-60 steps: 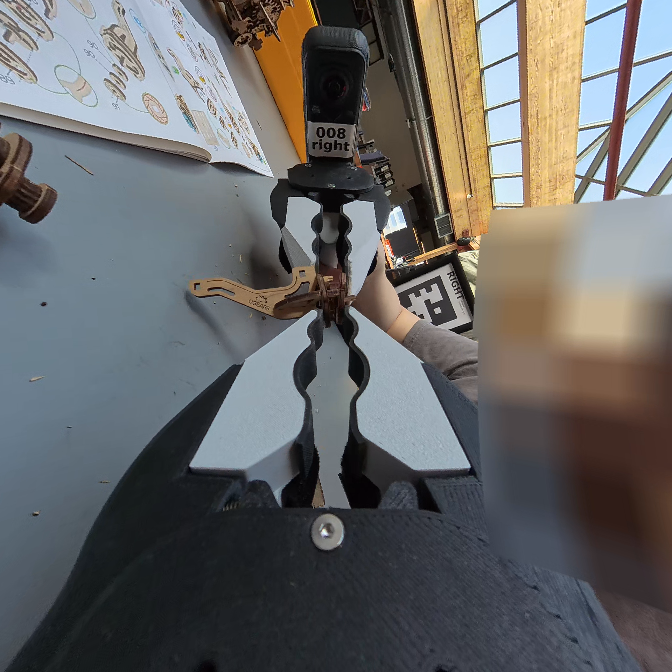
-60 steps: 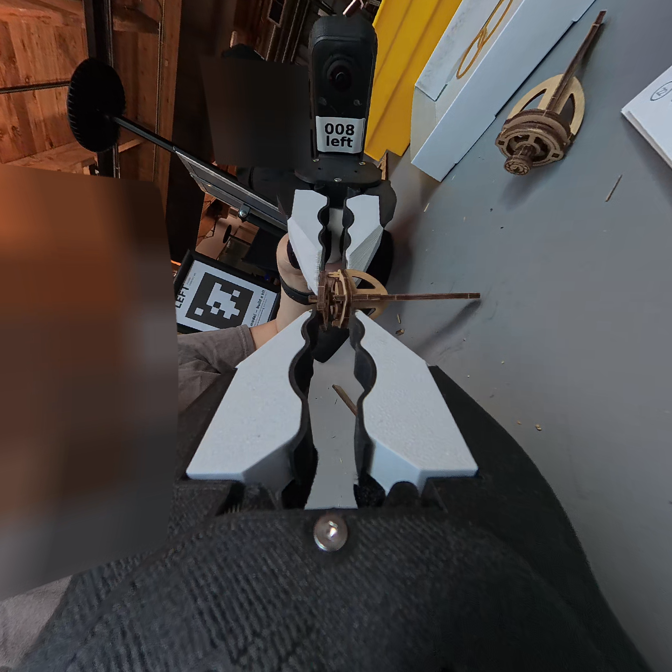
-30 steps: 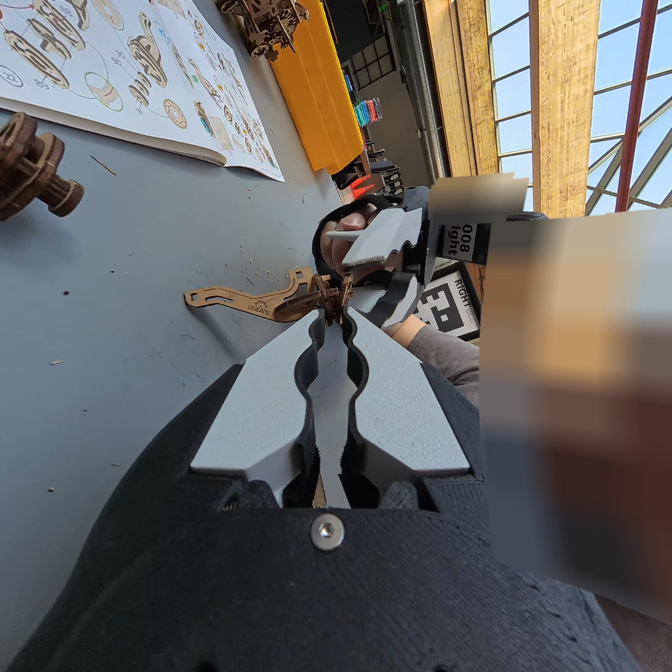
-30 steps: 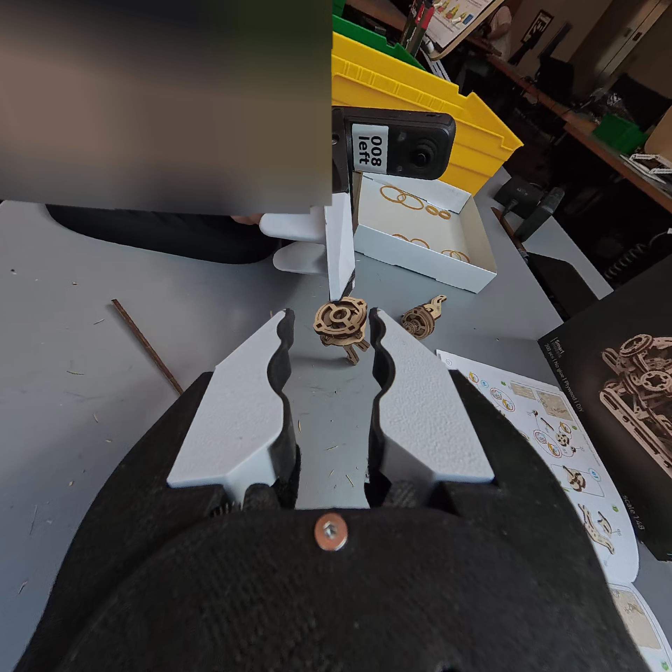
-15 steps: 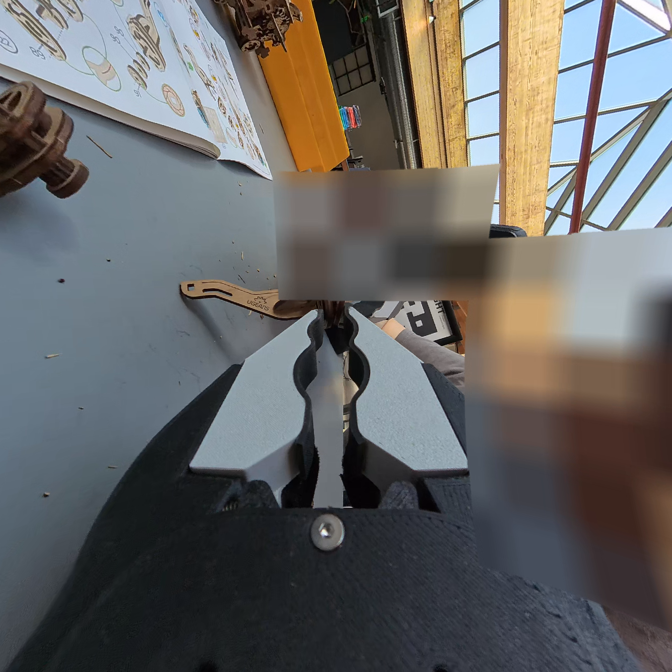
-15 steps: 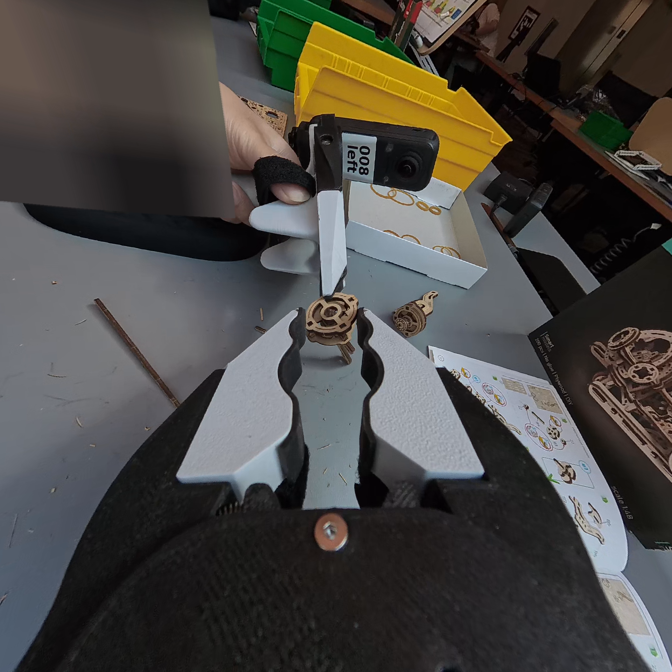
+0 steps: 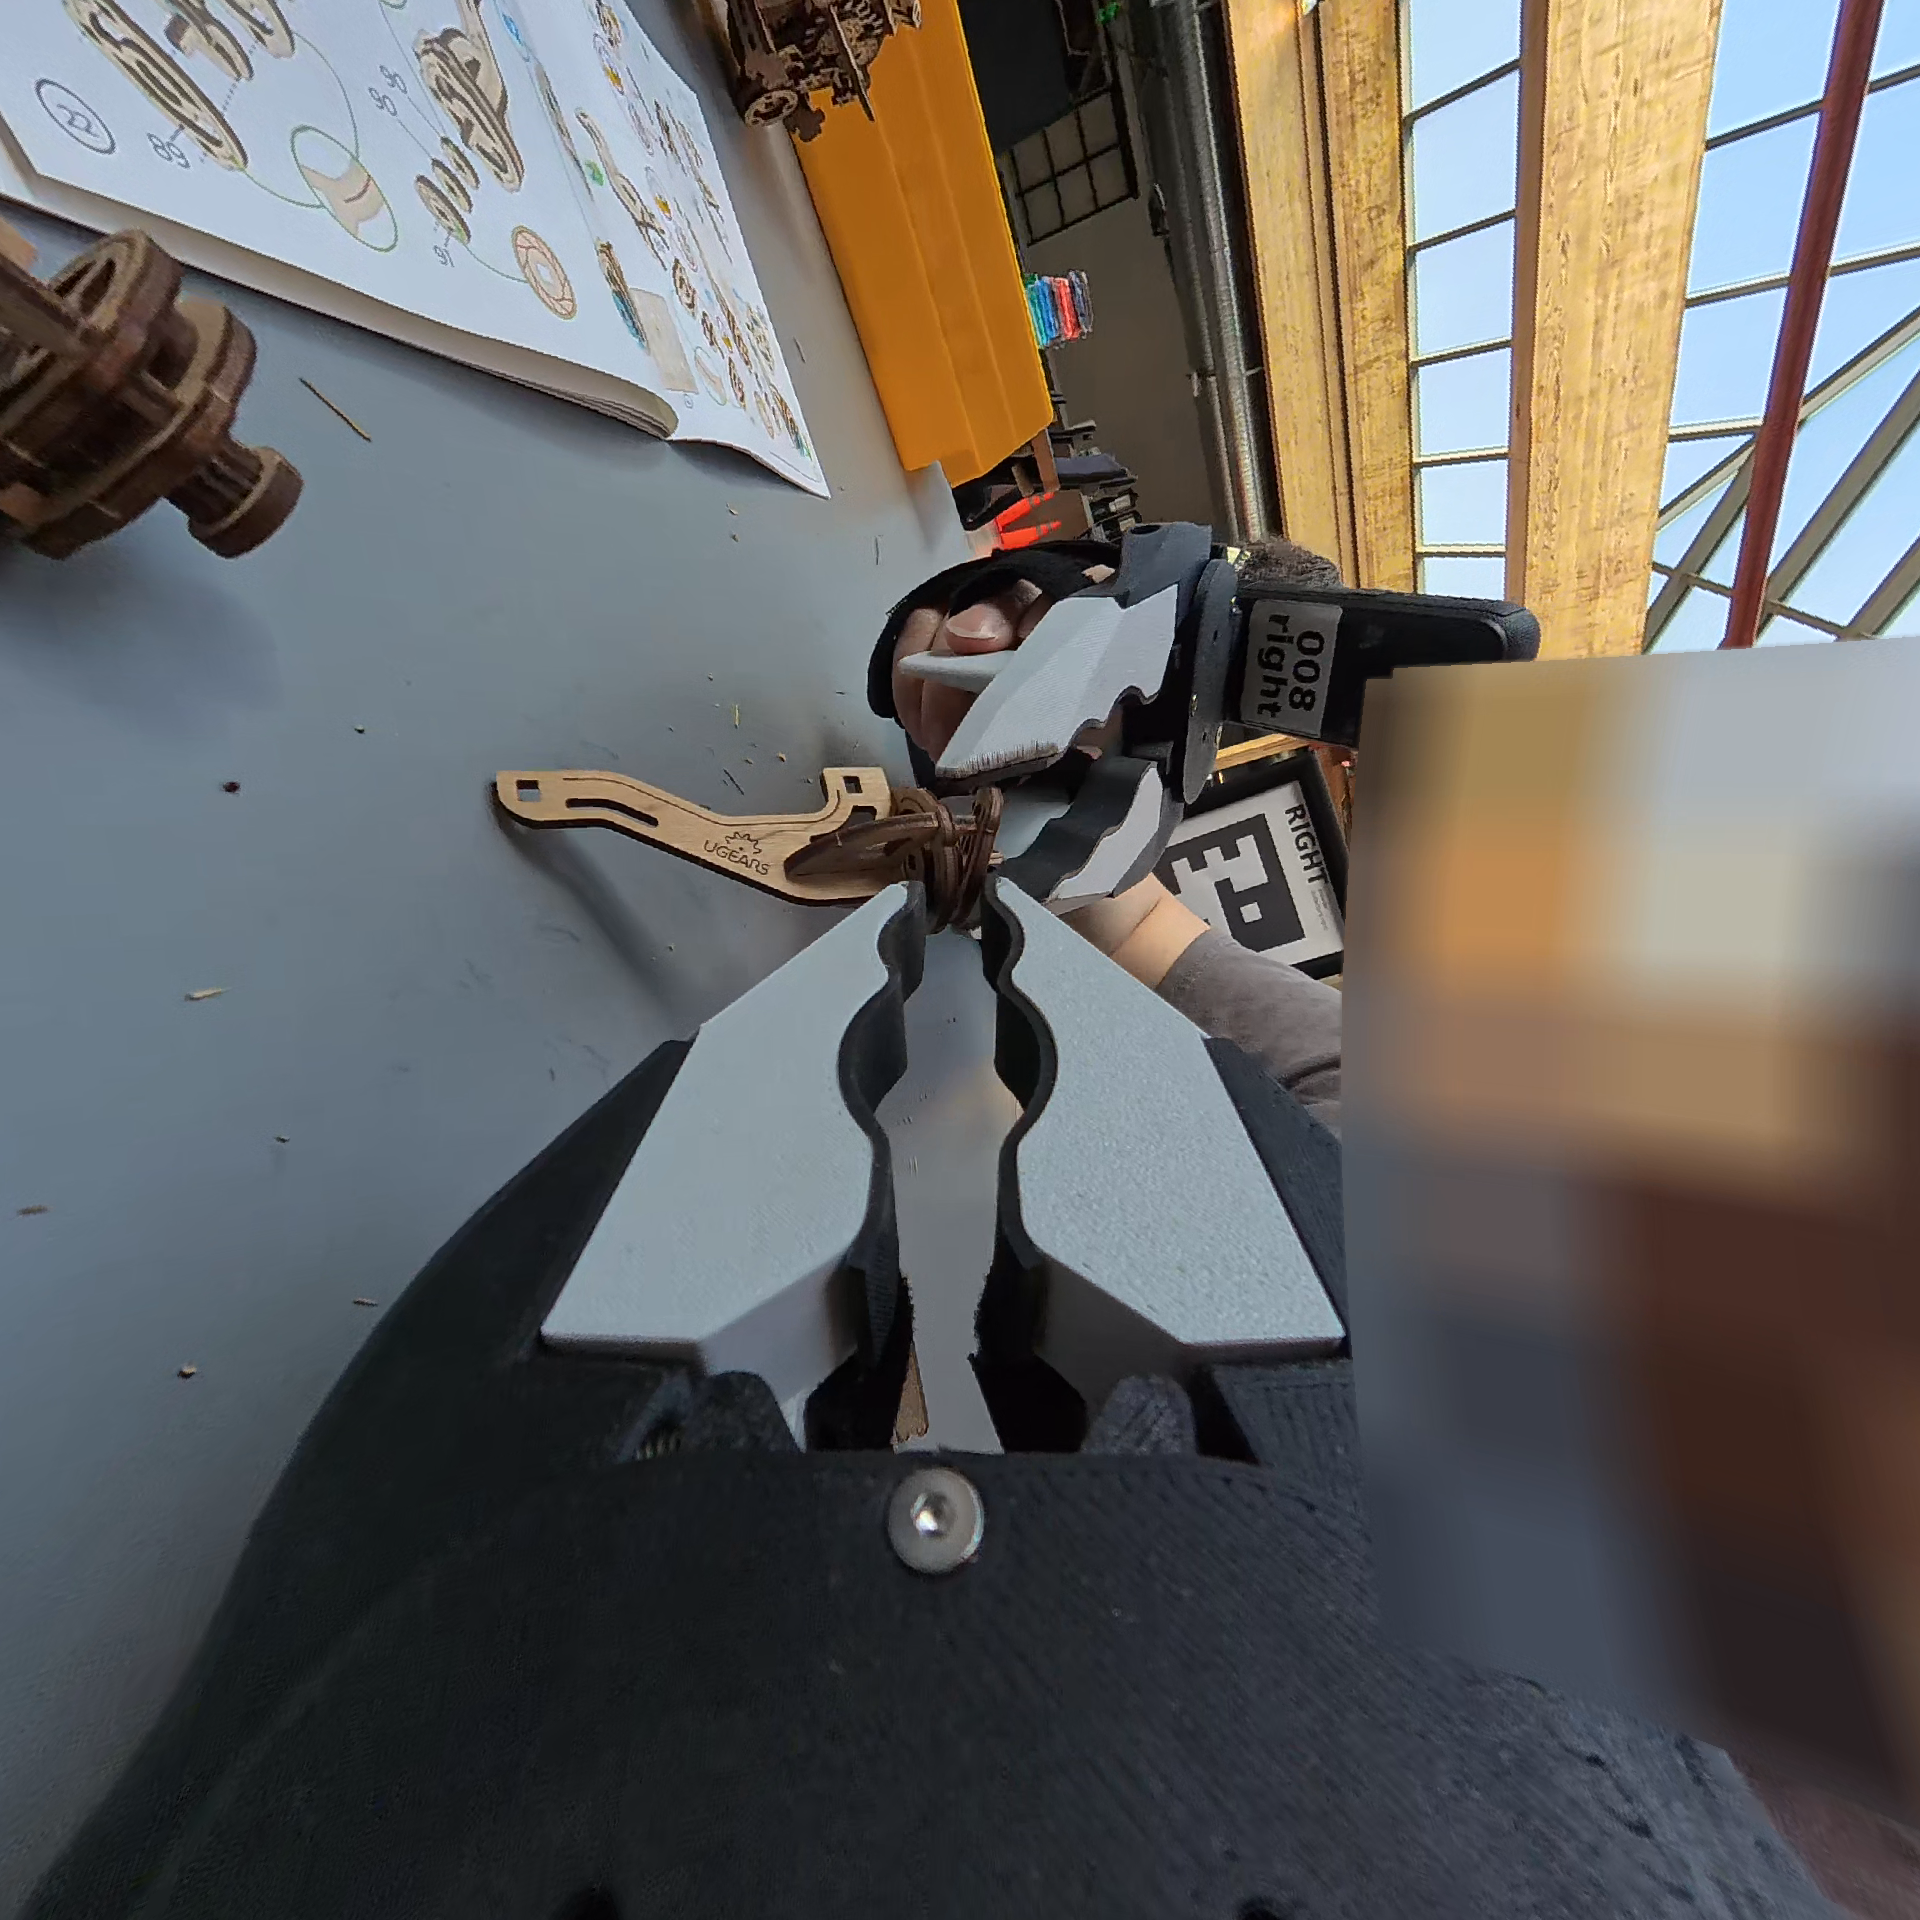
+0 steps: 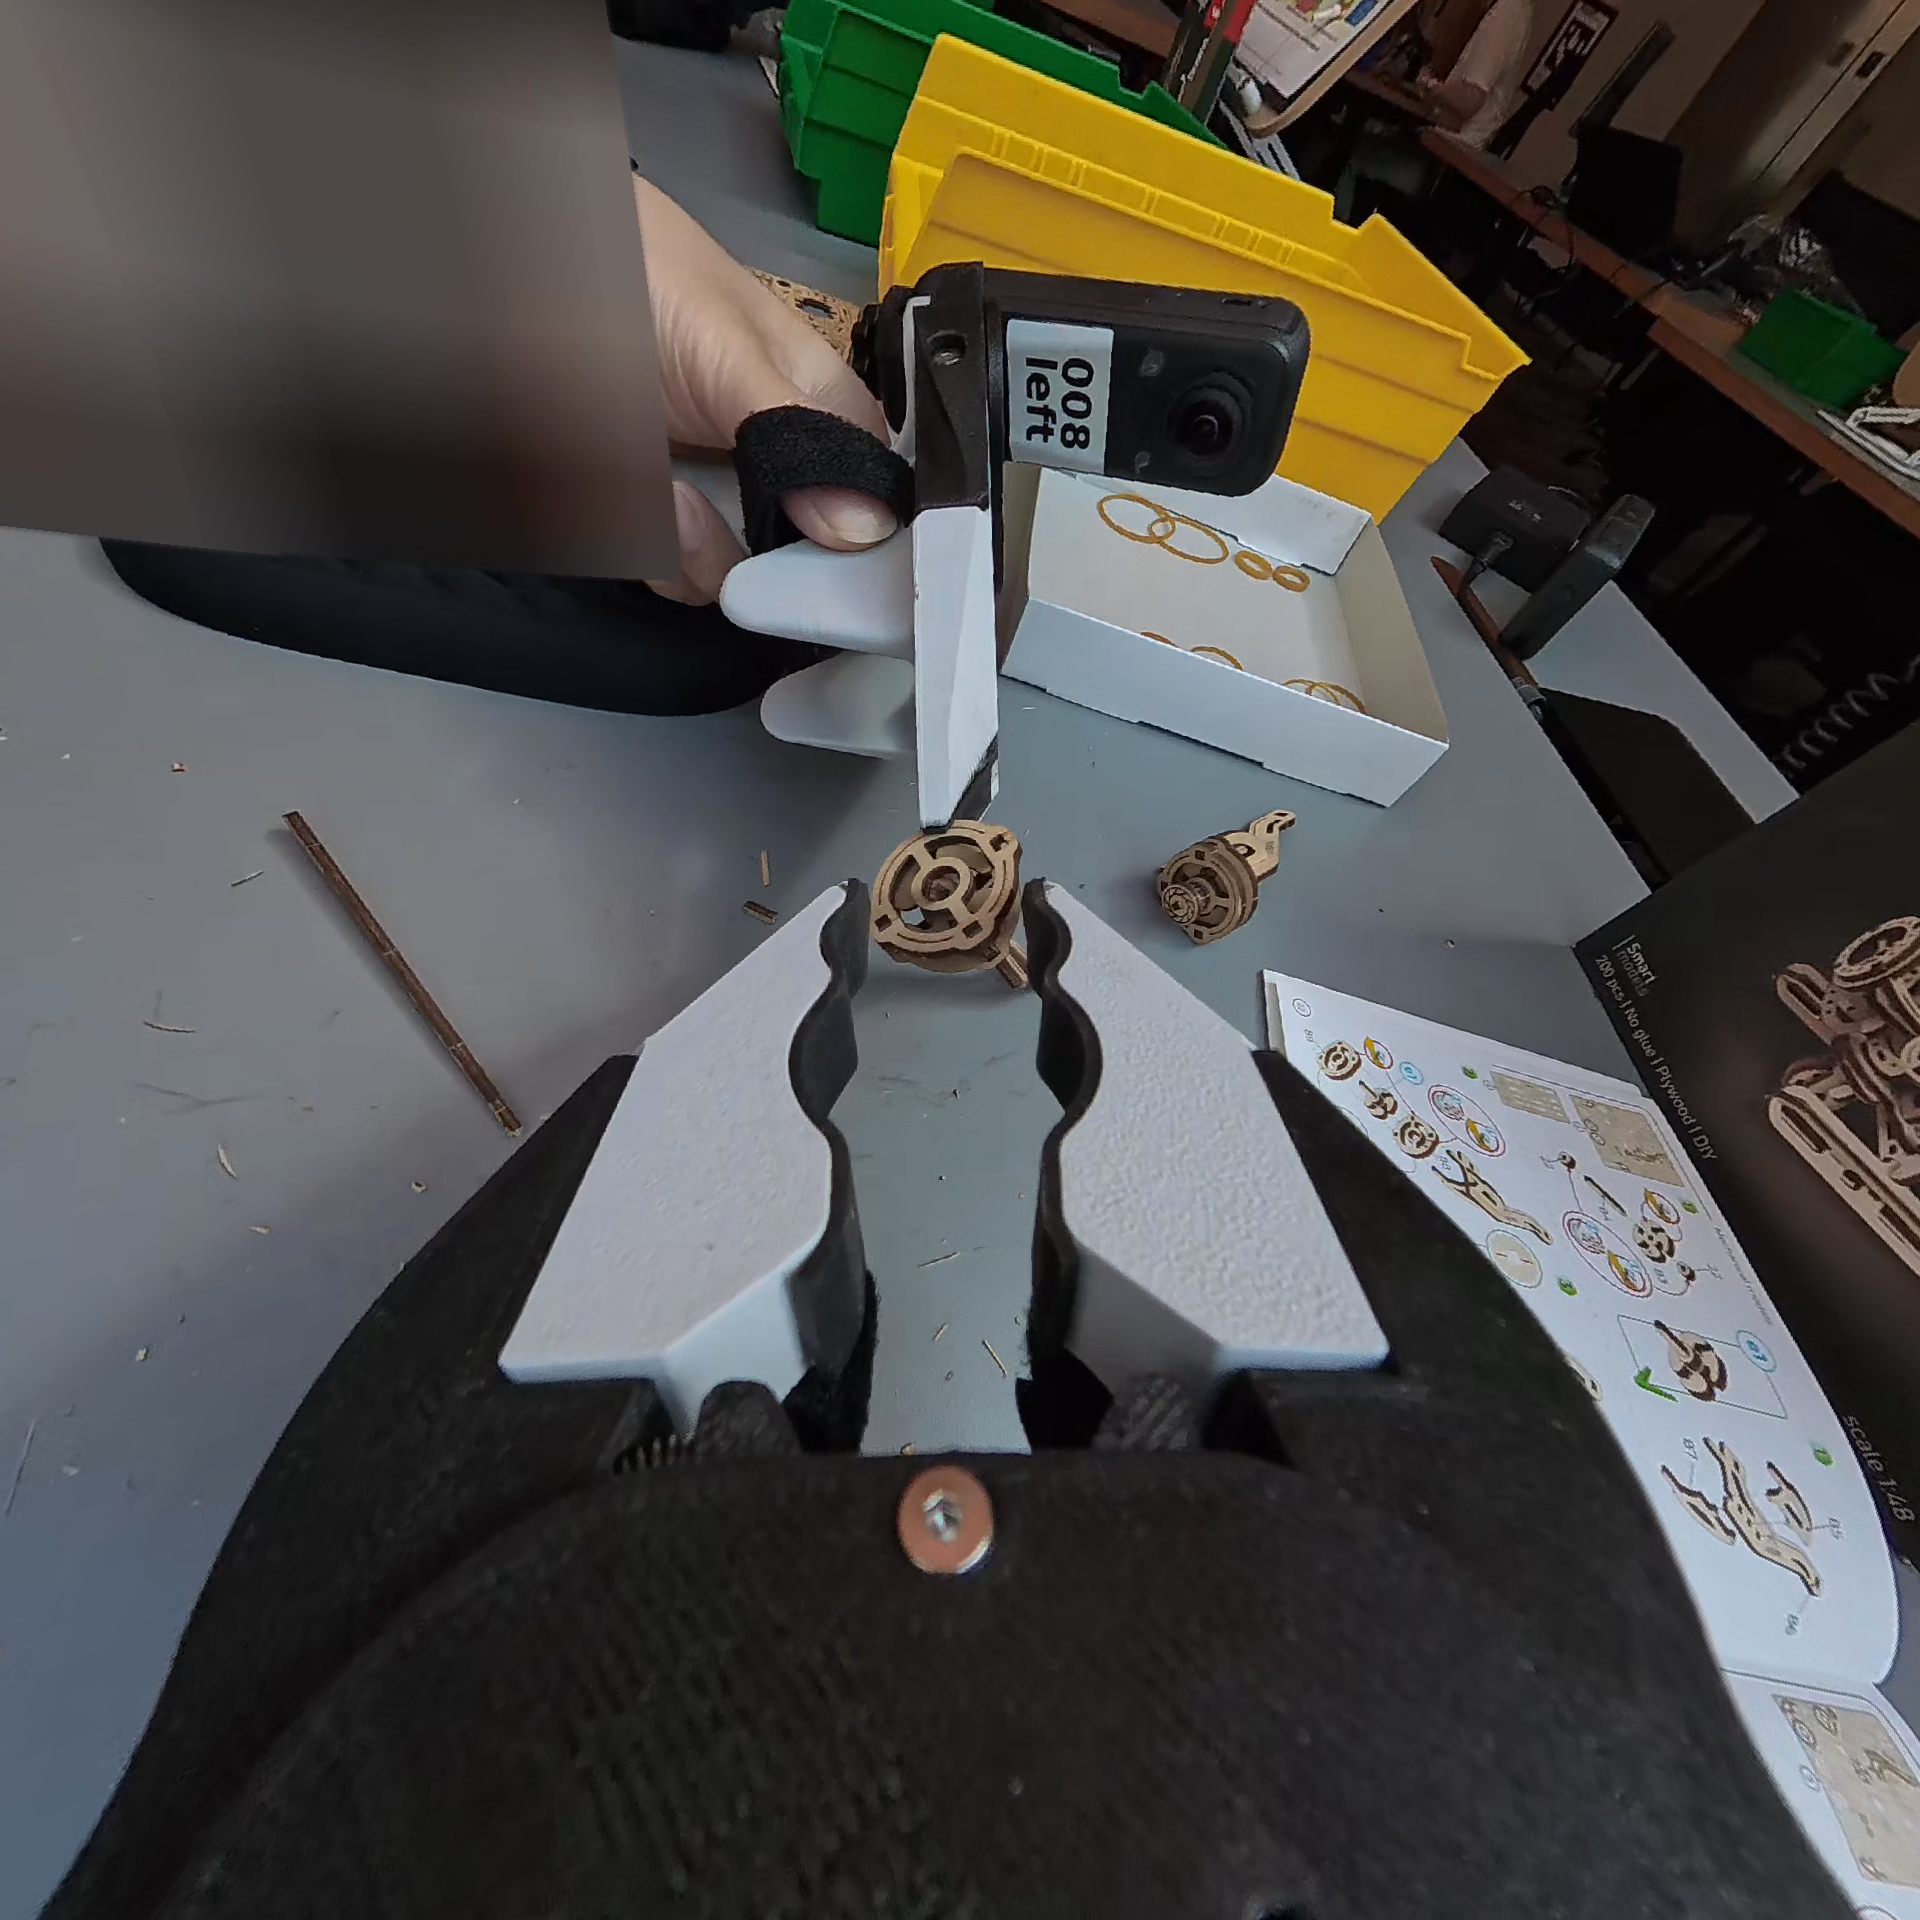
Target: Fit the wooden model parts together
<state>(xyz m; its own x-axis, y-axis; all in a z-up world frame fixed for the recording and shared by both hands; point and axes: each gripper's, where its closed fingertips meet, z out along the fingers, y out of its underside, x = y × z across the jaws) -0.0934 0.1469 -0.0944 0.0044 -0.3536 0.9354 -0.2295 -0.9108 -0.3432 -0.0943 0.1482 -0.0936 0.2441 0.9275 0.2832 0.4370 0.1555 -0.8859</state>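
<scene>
My left gripper (image 7: 951, 902) is shut on a small wooden assembly (image 7: 914, 847): a round hub with a flat curved arm (image 7: 665, 826) that sticks out over the grey table. In the right wrist view the left gripper (image 8: 956, 805) comes down from above and pinches the top of the hub (image 8: 943, 909). My right gripper (image 8: 945, 896) is open, with one jaw on each side of the hub and a small gap to it. It also shows in the left wrist view (image 7: 1023, 821), just beyond the hub.
A second wooden assembly (image 8: 1210, 883) lies to the right and also shows in the left wrist view (image 7: 135, 395). Around it are an instruction booklet (image 8: 1558, 1247), a dark model box (image 8: 1818, 1039), a white box (image 8: 1226, 717), yellow bins (image 8: 1195, 239) and a thin wooden stick (image 8: 400, 971).
The right gripper let go of the assembly, swung round to its side and opened. It has since moved closer, with its jaws on either side of the hub. The left gripper has kept its hold.
</scene>
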